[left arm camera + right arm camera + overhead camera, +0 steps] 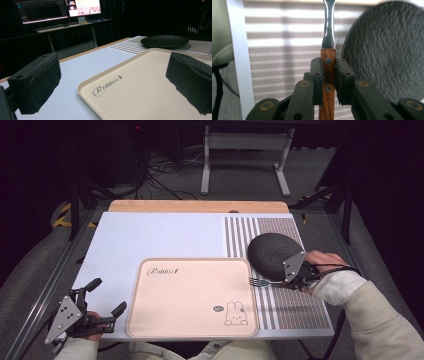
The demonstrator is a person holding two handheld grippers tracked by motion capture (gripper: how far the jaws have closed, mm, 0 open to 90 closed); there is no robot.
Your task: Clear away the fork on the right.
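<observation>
Wooden-handled fork (328, 62) sits clamped between my right gripper's (283, 282) jaws, its tines (256, 281) poking out over the right edge of the tray (192, 320). It's held above the striped mat (295, 310), just beside the dark plate (272, 254). My left gripper (105, 301) rests at the tray's left edge, jaws wide apart with nothing between them.

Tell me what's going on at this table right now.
A person's right gripper is shut on a wooden-handled metal fork, held beside the dark textured round plate over the striped placemat. The left gripper is open near the beige rectangular tray, holding nothing.
</observation>
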